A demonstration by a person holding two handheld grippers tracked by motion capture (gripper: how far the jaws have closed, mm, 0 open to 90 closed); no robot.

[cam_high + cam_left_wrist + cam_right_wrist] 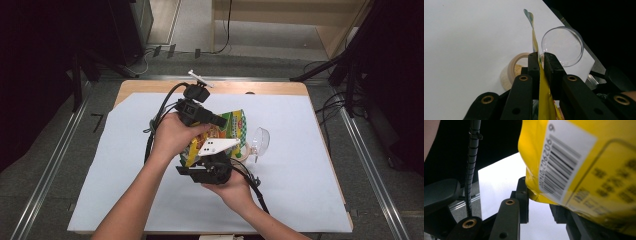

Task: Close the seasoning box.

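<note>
High view first: the person is holding a yellow and green packet (231, 131) above the white sheet (300, 190) near the table's middle; the left gripper (220, 121) is gripping its upper edge and the right gripper (212, 161) is working at its lower end, with a clear glass (260, 141) lying on its side just beside the packet.

Left gripper view: the jaws are clamping the packet's thin edge (541, 82) between them; below and beyond, a small tan-rimmed cup (517, 68) is holding pale crumbly powder, and the clear glass (562, 46) is looking empty, its mouth facing the camera.

Right gripper view: the packet's barcoded corner (564, 167) is sitting between jaws that are standing apart, so this gripper is looking released, though the far jaw is partly hidden.

Judging from this, the packet is hanging mostly from one pinched edge; it could slip or tear, spilling its contents beside the cup.
</note>
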